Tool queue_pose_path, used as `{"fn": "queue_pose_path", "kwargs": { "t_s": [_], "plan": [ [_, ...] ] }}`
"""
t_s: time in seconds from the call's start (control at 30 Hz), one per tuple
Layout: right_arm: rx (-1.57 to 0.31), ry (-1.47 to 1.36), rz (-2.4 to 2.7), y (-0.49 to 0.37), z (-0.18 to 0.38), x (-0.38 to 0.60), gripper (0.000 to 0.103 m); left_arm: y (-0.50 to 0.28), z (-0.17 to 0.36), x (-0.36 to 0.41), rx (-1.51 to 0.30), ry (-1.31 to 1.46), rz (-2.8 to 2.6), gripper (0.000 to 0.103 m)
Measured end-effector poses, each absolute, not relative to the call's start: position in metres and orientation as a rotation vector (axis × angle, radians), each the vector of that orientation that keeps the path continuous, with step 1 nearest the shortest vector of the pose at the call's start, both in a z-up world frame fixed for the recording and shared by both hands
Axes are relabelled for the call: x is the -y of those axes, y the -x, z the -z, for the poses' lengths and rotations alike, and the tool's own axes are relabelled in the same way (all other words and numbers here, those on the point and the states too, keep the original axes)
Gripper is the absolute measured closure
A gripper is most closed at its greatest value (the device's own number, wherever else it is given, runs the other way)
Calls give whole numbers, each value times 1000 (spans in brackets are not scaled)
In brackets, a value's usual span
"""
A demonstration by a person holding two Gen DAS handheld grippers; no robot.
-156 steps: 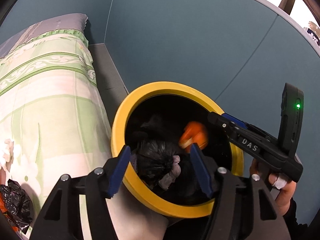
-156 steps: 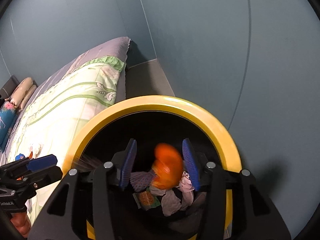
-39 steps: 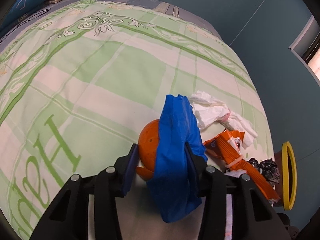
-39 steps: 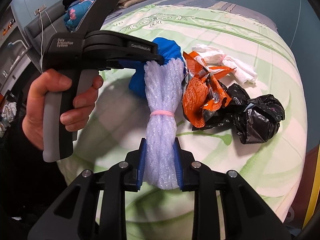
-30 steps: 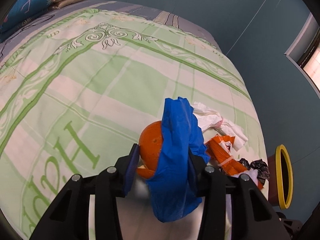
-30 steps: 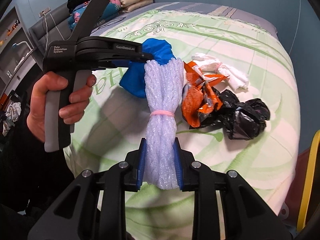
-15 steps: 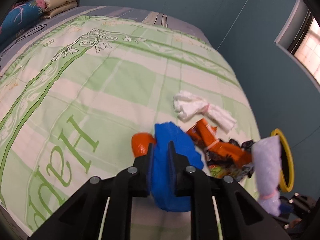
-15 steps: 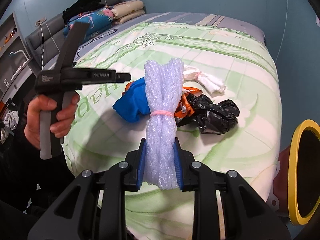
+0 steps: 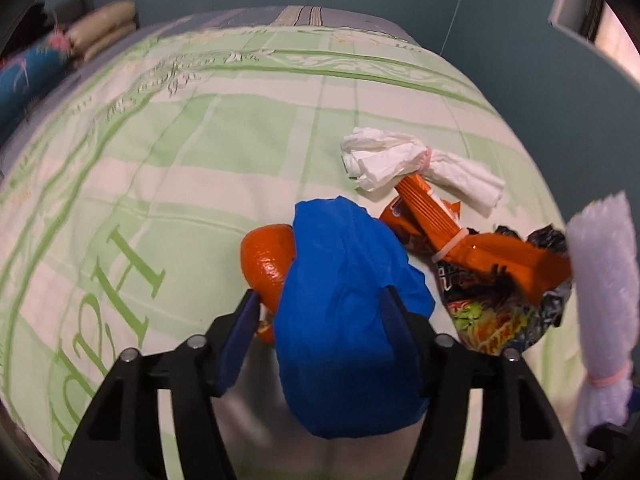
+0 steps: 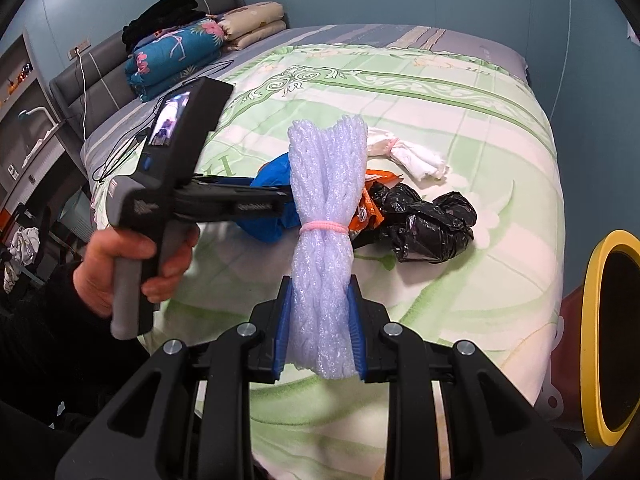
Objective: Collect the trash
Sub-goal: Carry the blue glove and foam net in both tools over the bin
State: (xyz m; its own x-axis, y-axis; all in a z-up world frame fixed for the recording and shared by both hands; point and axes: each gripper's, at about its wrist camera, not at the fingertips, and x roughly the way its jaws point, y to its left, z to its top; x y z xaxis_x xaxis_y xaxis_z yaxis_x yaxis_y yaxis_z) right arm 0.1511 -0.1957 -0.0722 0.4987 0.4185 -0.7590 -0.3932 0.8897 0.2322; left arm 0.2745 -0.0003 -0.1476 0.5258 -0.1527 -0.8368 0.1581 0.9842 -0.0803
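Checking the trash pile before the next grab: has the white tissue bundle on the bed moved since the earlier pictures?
No. In the right wrist view the white tissue bundle lies on the same patch of the green bedspread, beyond the black bag, as before.

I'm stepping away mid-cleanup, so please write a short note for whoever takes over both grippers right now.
Right hand-held gripper: shut on the white foam net bundle, not yet binned.
Left hand-held gripper: jaws just reopened around the blue plastic bag, pads not pressing; orange peel beside it.
Still on the green patterned bedspread: white tissue bundle, orange snack wrapper, black plastic bag.
Yellow-rimmed bin stands at the bed's far side.
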Motion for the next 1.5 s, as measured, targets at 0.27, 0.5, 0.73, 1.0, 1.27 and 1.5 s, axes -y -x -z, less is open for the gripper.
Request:
{"fn": "queue_pose_path", "kwargs": {
  "t_s": [0.27,0.5,0.73,1.0,1.27,1.5],
  "plan": [
    [-922,-45,-474,-152,71,204,79,-255,136,32,-942,-162,122,98],
    [-909,-49,-427,-149,62,218,79,-236,120,38,-890,-143,153,101],
    [-894,-58,-396,-147,51,224,79,-230,79,-7,-848,42,210,101],
    [-870,-87,-447,-147,41,218,79,-214,23,-73,-737,139,129,101],
    [-820,-119,-443,-152,27,238,79,-199,3,-58,-719,118,160,101],
    [-763,-155,-363,-156,14,281,79,-196,-14,7,-686,69,289,101]
  ]
}}
